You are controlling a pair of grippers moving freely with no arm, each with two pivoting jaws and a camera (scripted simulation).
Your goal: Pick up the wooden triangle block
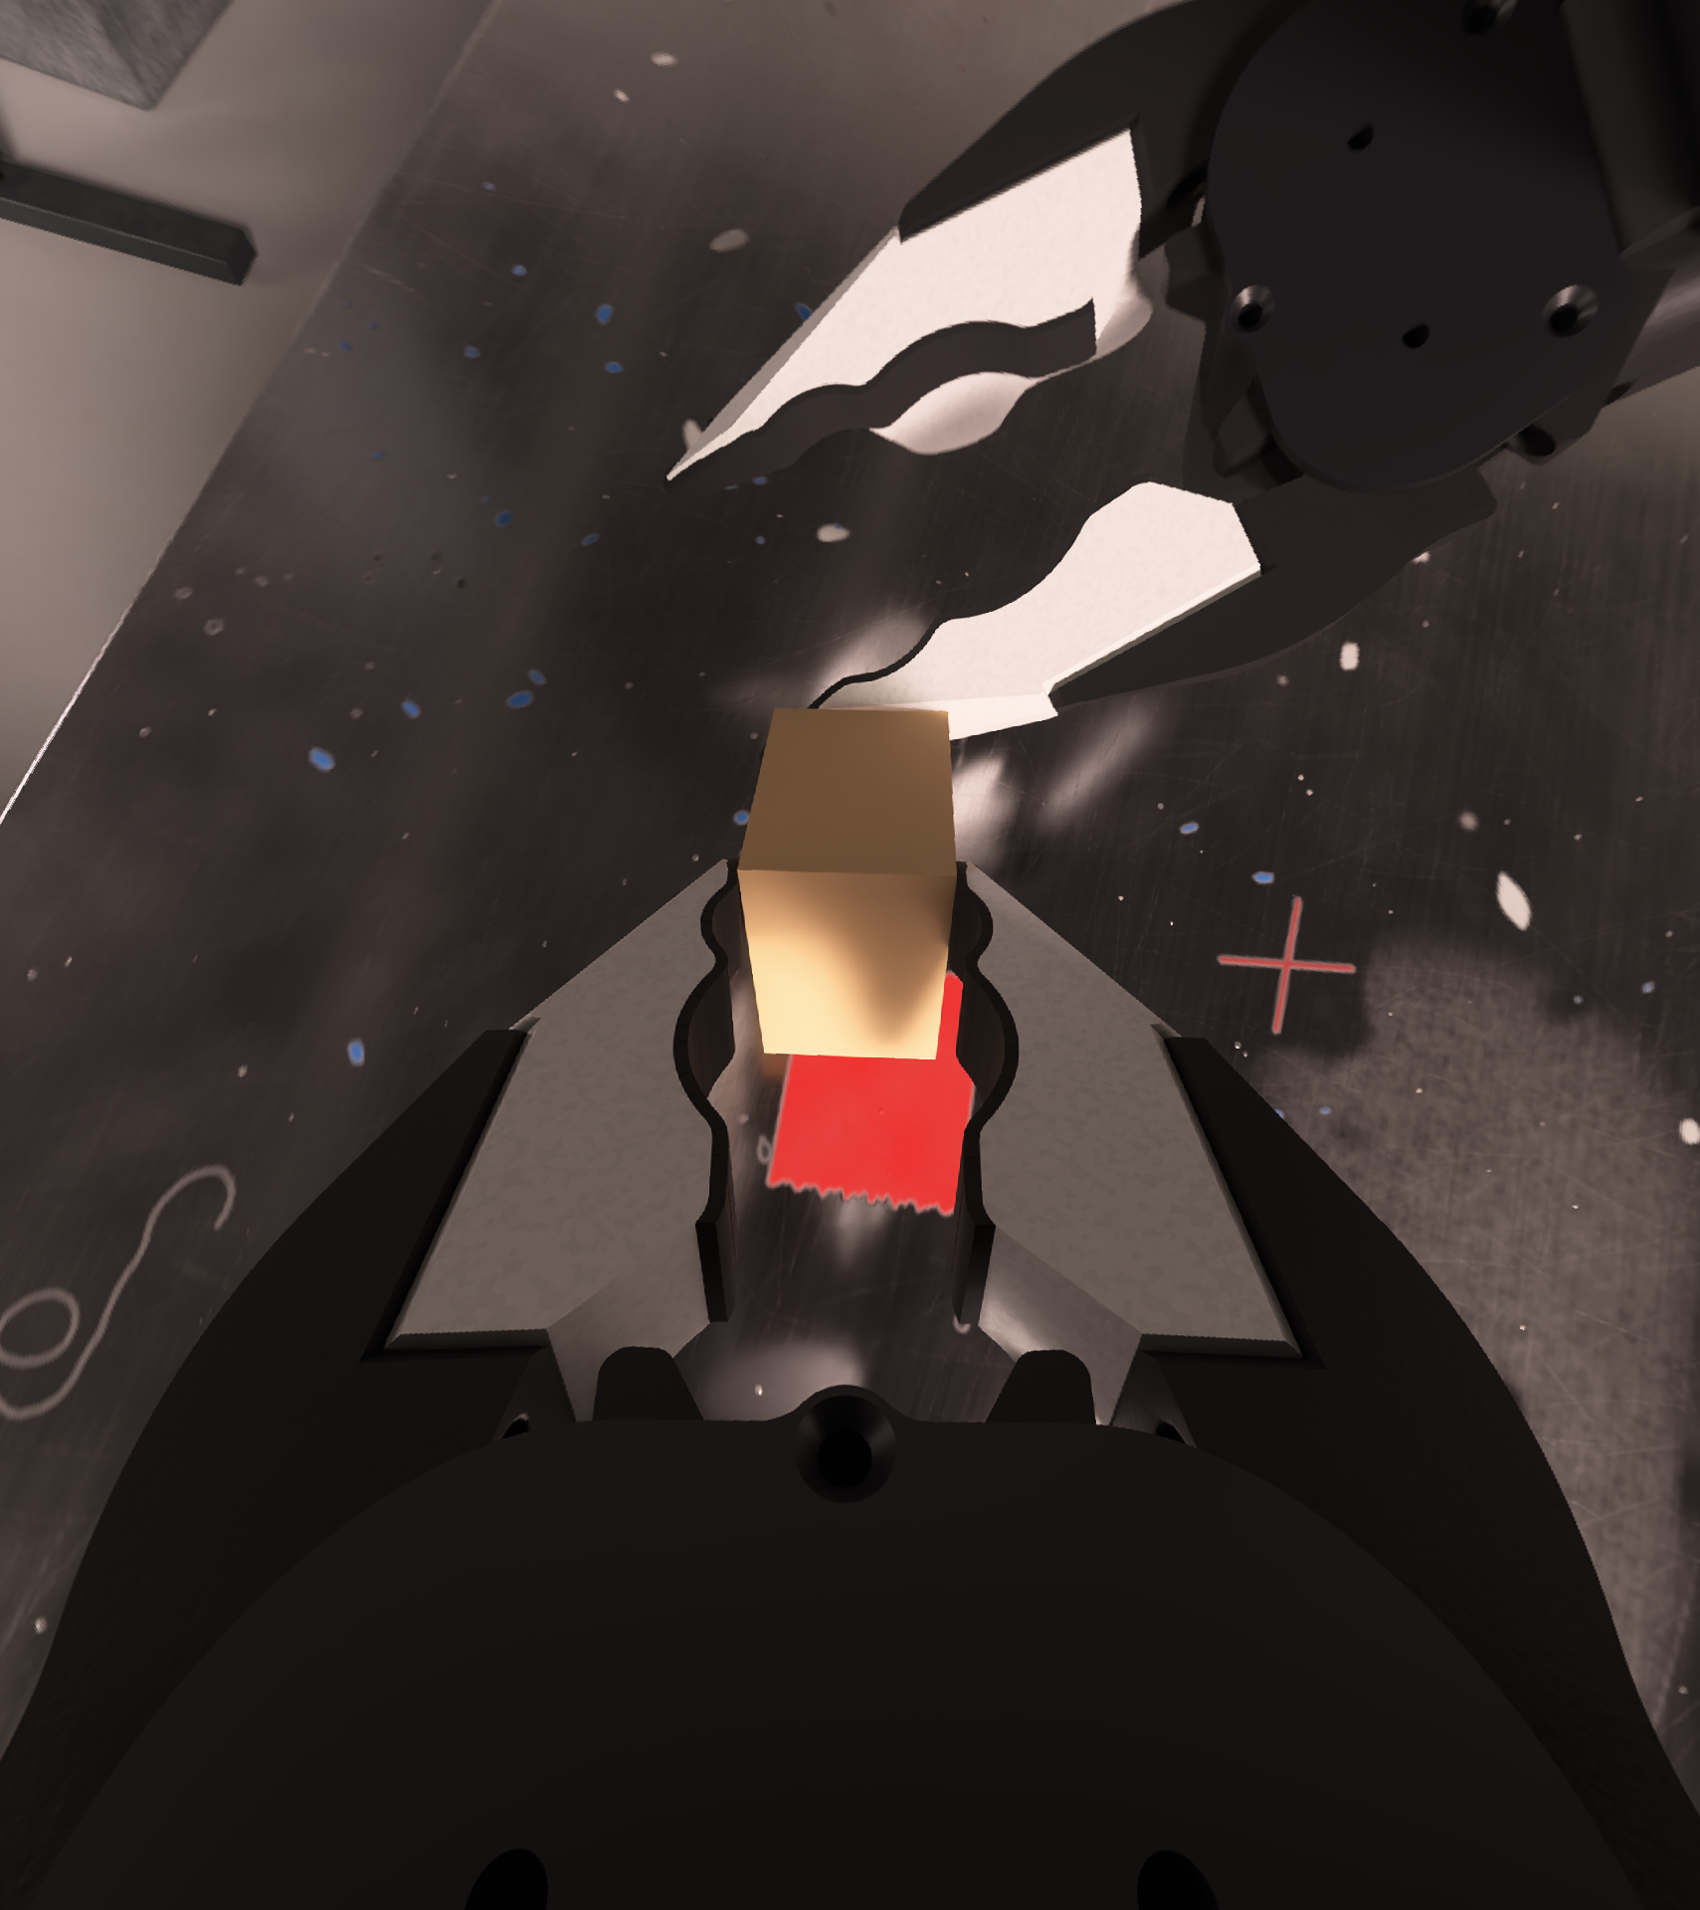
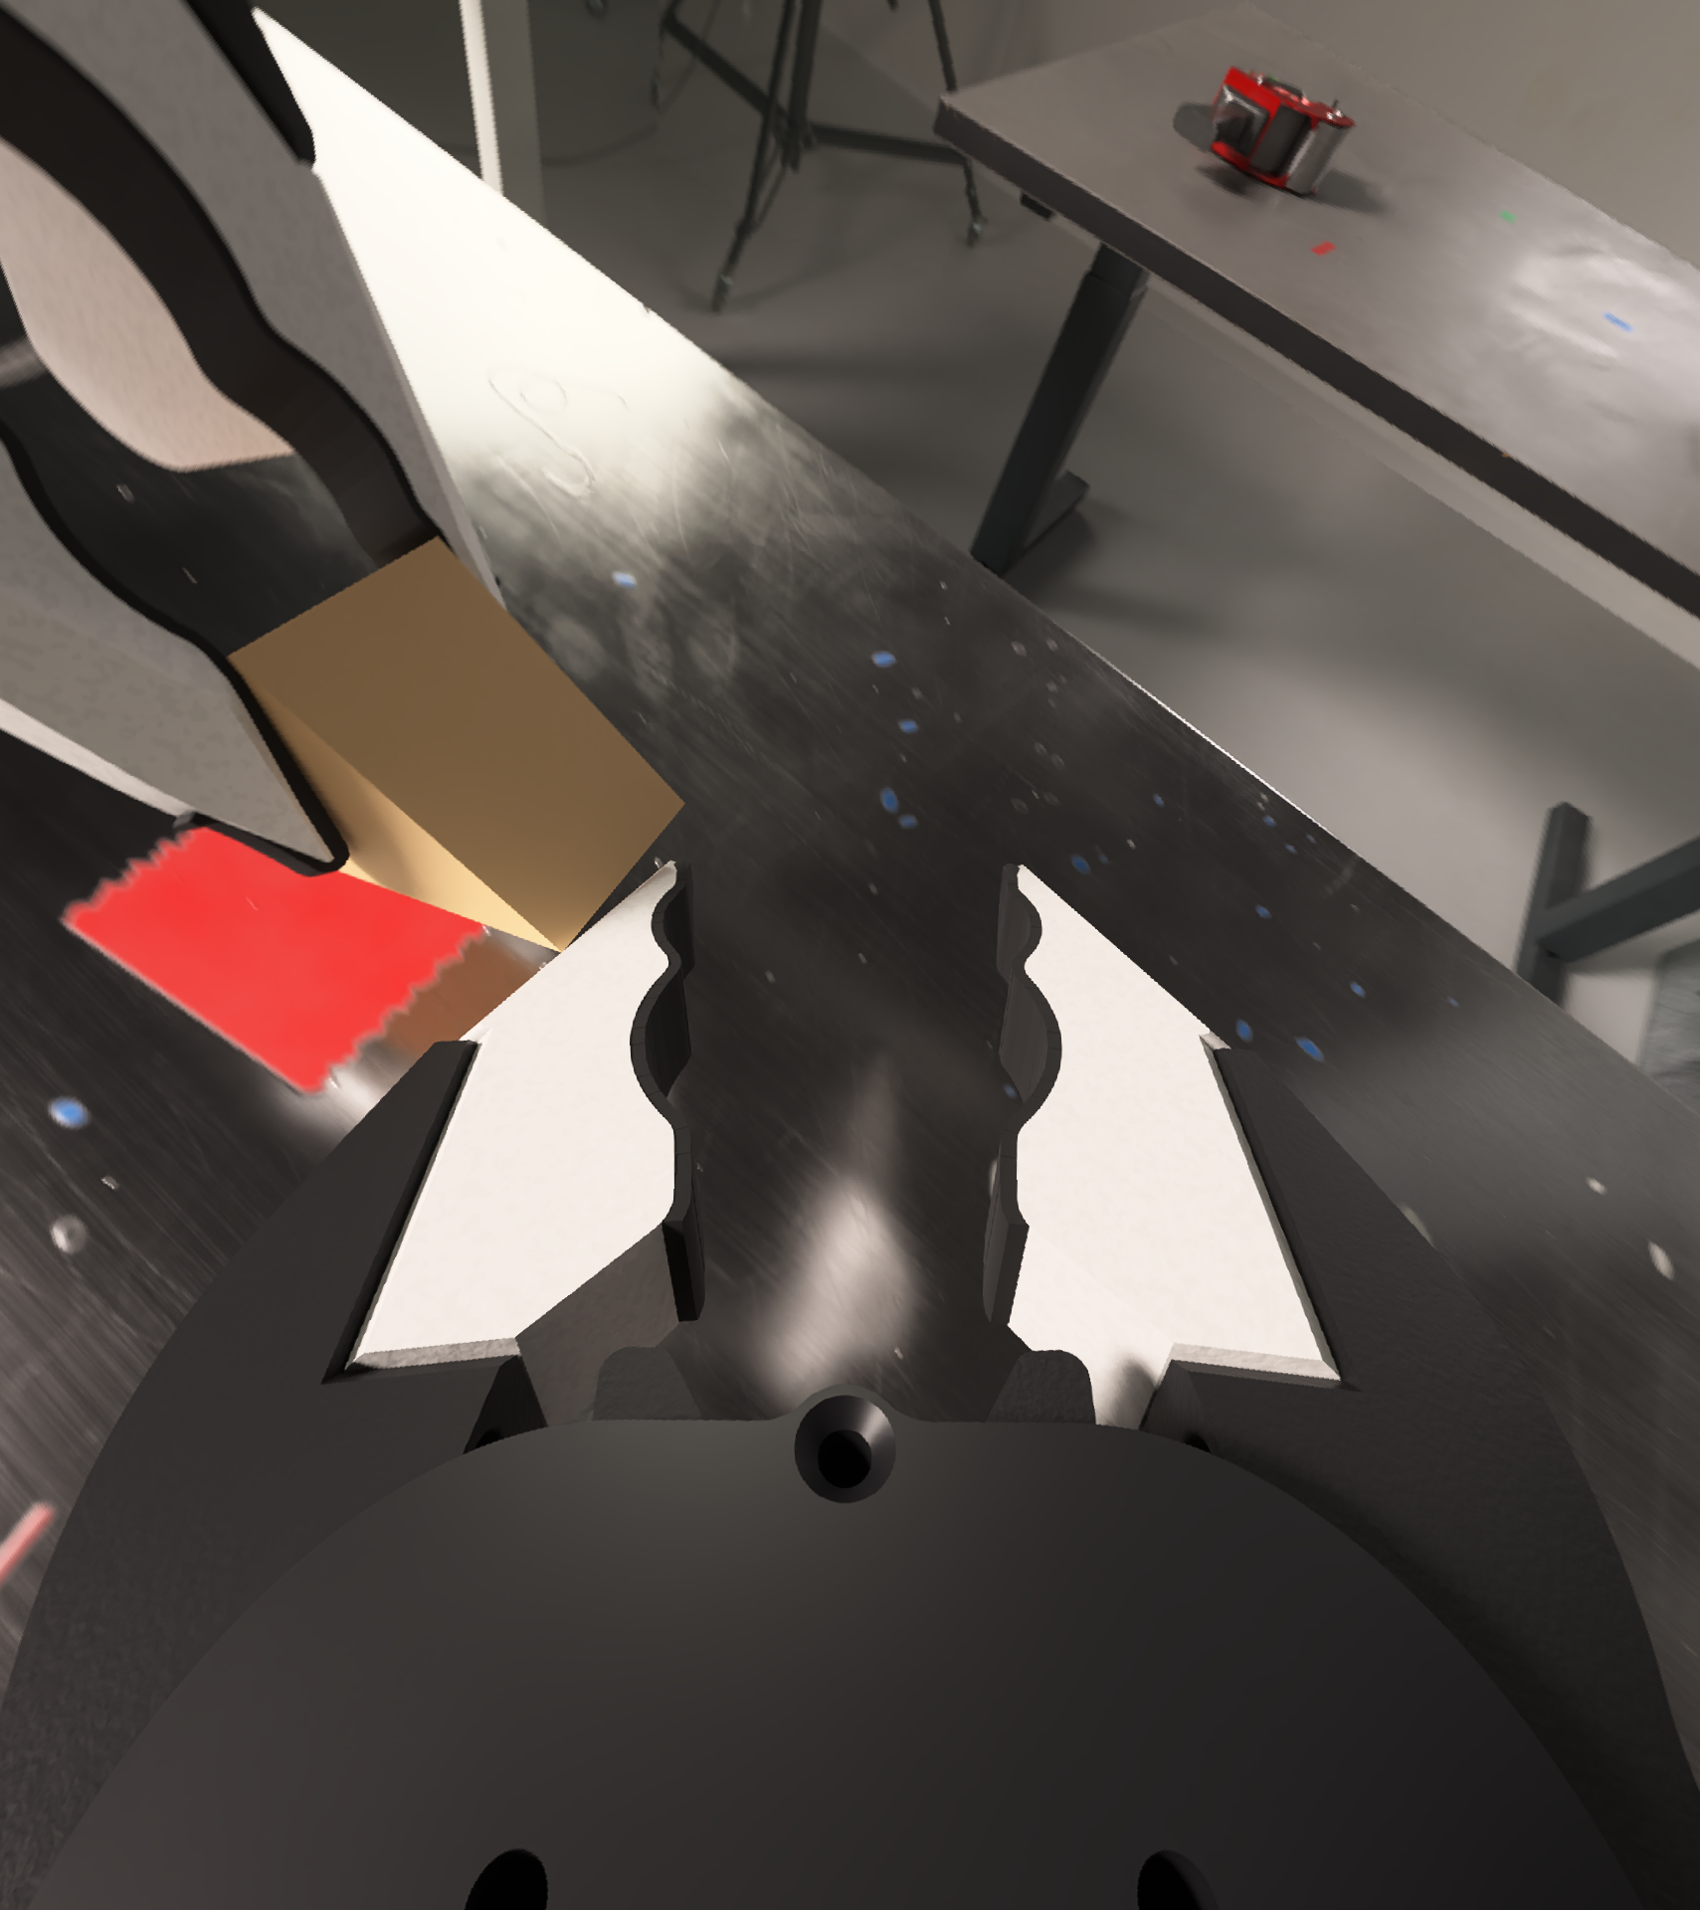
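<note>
The grasp looks made and the lift is in hand: the left gripper (image 1: 845, 1034) has its jaws closed onto the pale, smooth wooden triangle block (image 1: 851, 899), whose sides sit against the wavy inner edges of the two fingers near their tips. The block appears raised off the dark, scratched, paint-speckled table top (image 1: 411, 827), since a jagged-edged red patch of tape (image 1: 866, 1147) shows on the surface beneath it, though its height cannot be judged. The right gripper (image 2: 845, 1075) has its jaws apart and empty; it hovers just beside the block, and its left fingertip (image 2: 654, 899) nearly meets the block's lower corner in the right wrist view. The next move calls for a steady upward carry, keeping the squeeze firm and clearing that neighbouring fingertip.
</note>
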